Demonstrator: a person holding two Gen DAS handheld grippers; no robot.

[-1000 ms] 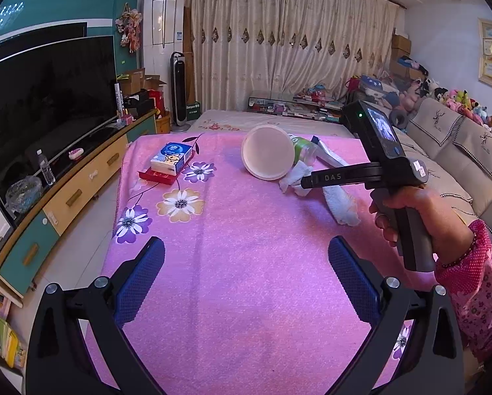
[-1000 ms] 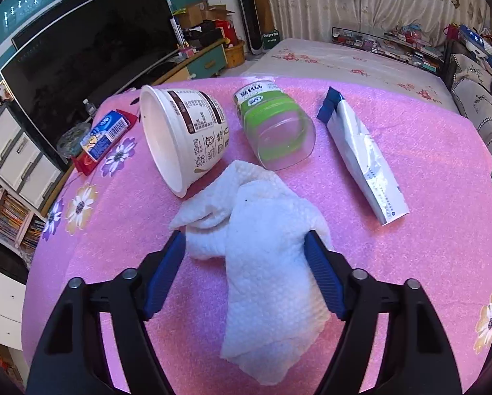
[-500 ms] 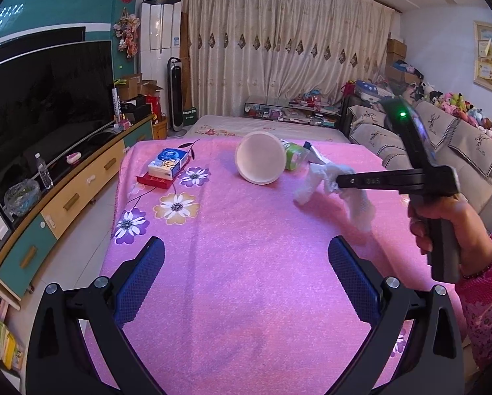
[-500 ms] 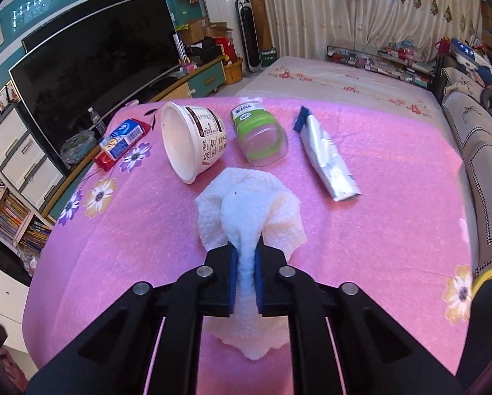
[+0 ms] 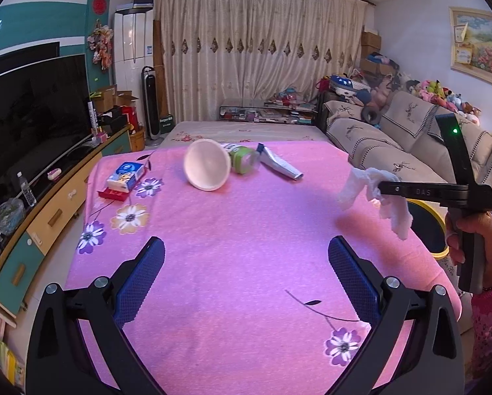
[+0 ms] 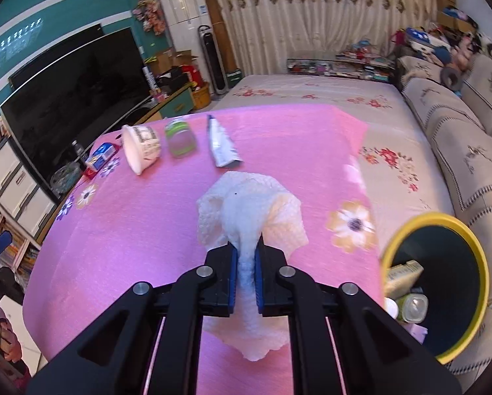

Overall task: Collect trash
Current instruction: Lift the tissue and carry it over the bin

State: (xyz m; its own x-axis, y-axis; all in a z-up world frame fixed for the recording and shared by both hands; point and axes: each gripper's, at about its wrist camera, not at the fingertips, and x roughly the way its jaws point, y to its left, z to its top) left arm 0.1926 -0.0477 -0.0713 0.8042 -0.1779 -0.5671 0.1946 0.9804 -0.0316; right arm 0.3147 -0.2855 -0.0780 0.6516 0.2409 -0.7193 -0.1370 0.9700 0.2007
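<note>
My right gripper (image 6: 245,258) is shut on a white paper towel (image 6: 246,210) and holds it in the air over the right side of the pink table; it also shows in the left wrist view (image 5: 377,188) with the towel (image 5: 357,186) hanging from it. A yellow-rimmed trash bin (image 6: 443,283) with several items inside stands beside the table's right edge. A white paper bowl (image 5: 207,168), a green plastic cup (image 5: 242,161) and a silver wrapper (image 5: 280,166) lie at the table's far end. My left gripper (image 5: 246,279) is open and empty over the near part.
A blue tissue pack (image 5: 125,176) on a red box lies at the table's far left. A TV (image 5: 32,115) on a low cabinet runs along the left. A sofa (image 5: 394,144) stands to the right behind the bin (image 5: 427,227). A bed lies beyond the table.
My right gripper closed on the paper towel, lifted it off the table and carried it to the right, toward the bin. The left gripper stayed open and rose slightly.
</note>
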